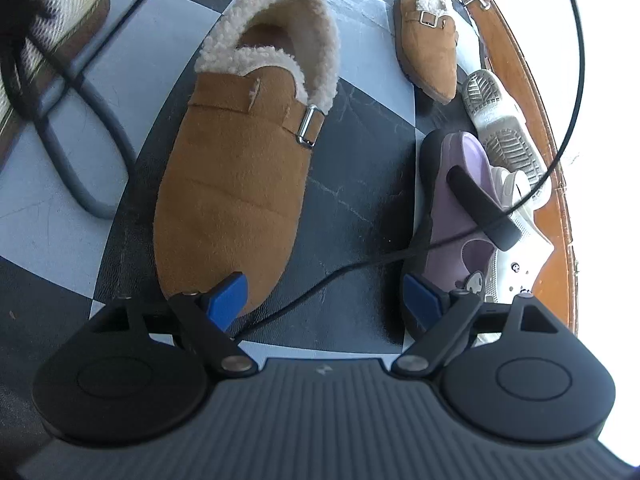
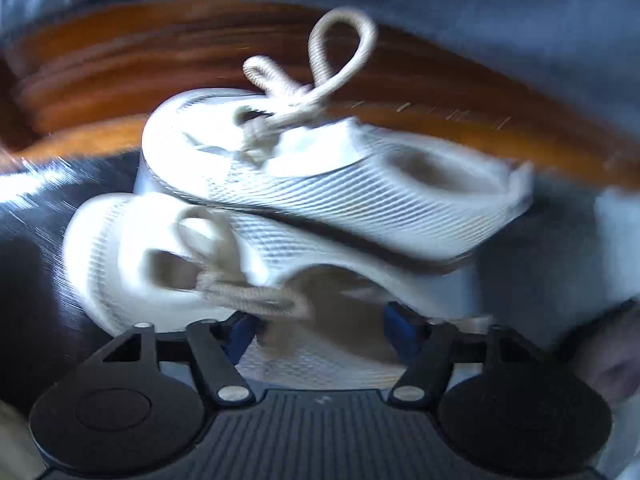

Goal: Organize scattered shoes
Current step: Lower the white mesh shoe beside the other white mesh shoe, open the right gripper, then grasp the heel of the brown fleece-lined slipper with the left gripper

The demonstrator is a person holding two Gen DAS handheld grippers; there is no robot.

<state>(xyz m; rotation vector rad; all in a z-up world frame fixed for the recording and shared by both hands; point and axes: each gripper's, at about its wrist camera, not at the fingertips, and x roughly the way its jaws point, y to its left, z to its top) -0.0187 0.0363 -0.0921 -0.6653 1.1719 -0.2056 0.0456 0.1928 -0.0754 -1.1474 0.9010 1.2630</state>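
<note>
No brand or writing is legible. The left gripper (image 1: 326, 300) hangs wide open and empty over a tan fleece-lined slipper (image 1: 240, 176) on the checkered floor (image 1: 360, 168). The right gripper (image 2: 320, 328), jaws spread, straddles blurred white mesh sneakers (image 2: 304, 208) without a visible grip.

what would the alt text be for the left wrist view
A tan suede slipper with fleece lining lies on a black-and-white checkered floor, its toe at the left gripper, whose jaws stand open with nothing between them. To the right sit a lilac clog, a white shoe, an overturned white sole, and farther off the matching tan slipper.
</note>
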